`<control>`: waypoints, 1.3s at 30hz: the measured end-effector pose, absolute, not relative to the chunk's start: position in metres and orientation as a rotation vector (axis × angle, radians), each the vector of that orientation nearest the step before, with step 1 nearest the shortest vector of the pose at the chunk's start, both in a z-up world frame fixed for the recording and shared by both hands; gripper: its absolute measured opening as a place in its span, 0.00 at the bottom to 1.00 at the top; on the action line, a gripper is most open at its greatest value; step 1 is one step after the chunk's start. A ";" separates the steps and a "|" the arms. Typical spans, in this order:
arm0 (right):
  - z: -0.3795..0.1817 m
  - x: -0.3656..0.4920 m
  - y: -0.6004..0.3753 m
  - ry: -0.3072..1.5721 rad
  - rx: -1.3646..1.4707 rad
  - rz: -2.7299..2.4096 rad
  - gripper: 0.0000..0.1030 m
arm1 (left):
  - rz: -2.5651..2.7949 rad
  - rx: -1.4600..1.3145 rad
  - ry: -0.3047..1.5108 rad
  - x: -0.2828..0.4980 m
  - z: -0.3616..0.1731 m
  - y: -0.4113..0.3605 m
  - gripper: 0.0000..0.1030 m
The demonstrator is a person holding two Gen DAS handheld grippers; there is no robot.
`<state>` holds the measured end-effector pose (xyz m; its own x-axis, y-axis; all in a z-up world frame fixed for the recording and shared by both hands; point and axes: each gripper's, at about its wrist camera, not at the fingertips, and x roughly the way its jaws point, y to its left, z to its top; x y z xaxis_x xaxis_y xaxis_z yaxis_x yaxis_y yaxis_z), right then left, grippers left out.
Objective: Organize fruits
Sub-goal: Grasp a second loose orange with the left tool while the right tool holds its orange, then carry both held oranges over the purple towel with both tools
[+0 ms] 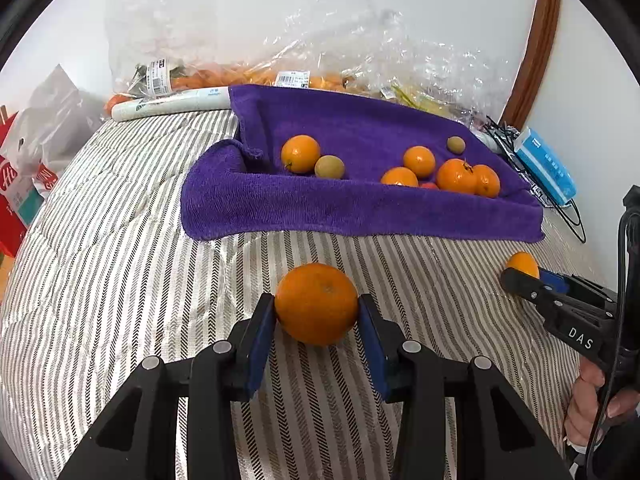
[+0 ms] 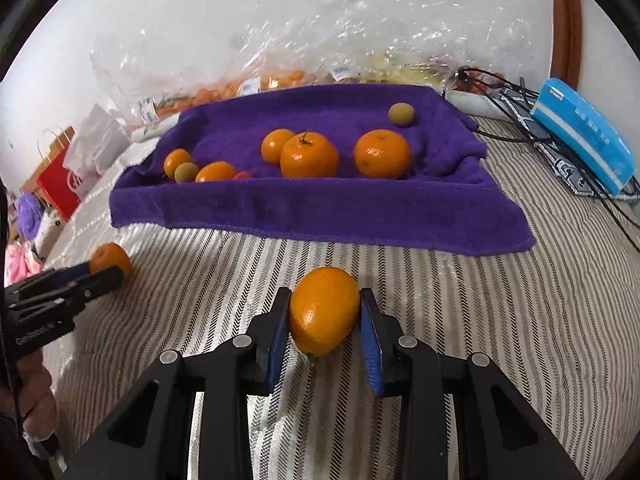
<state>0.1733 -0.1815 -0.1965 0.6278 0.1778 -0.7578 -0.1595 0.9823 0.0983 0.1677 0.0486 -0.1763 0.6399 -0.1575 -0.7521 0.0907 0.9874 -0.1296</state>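
Gripping one fruit apiece, the two grippers hover low over the striped bedspread (image 1: pixel 120 240), near the front hem of the purple towel (image 1: pixel 360 212). The left gripper (image 1: pixel 316 312) has its blue-padded jaws pressed on the flanks of a round orange (image 1: pixel 316 304), pinching it across its widest part, likely so it cannot roll out. That orange is squat and evenly coloured, with a small navel mark on top. The right gripper (image 2: pixel 325 314) has its jaws set around an oval orange fruit (image 2: pixel 324 310), longer than wide and glossy, with a small nub at its lower end; the left pad touches the skin, while a thin gap seems to show at the right pad, so I cannot tell whether the grip is firm. It may be a lemon-shaped citrus.

Both fruits are off the towel, which suggests they are to be carried onto it or sorted apart from the rest.

Beyond, the towel is draped over something box-like, its front edge raised and the middle sunken, forming a shallow basin that keeps the loose fruit from rolling away. In it lie several mandarins (image 2: pixel 309 155), one with a green stem, and a few small greenish-brown fruits (image 2: pixel 402 114), perhaps kiwis, scattered and unsorted.

Farther back, clear plastic bags (image 1: pixel 280 40) of more produce lean against the white wall, a blue pack (image 2: pixel 584 136) sits among black cables on the right, and a red paper bag (image 2: pixel 60 184) stands beyond the bed's left edge.
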 end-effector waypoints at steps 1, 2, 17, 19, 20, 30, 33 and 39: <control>-0.196 0.174 -0.180 0.871 0.011 0.193 0.32 | -0.139 -0.073 0.855 0.168 -0.177 0.047 0.39; -0.196 0.174 -0.177 0.873 -0.001 0.193 0.32 | -0.137 -0.066 0.856 0.169 -0.178 0.046 0.39; -0.197 0.175 -0.178 0.877 -0.007 0.194 0.33 | -0.174 -0.200 0.857 0.170 -0.182 0.058 0.39; -0.197 0.176 -0.179 0.877 0.005 0.195 0.33 | -0.167 -0.187 0.858 0.170 -0.181 0.056 0.39; -0.197 0.176 -0.179 0.877 0.004 0.194 0.33 | -0.163 -0.181 0.858 0.170 -0.181 0.055 0.39; -0.194 0.173 -0.181 0.857 0.018 0.198 0.32 | -0.239 -0.175 0.753 0.156 -0.165 0.050 0.38; -0.191 0.170 -0.180 0.836 0.012 0.197 0.32 | -0.239 -0.154 0.754 0.155 -0.160 0.045 0.38; -0.174 0.166 -0.176 0.801 -0.009 0.211 0.32 | -0.238 -0.209 0.765 0.161 -0.140 0.054 0.38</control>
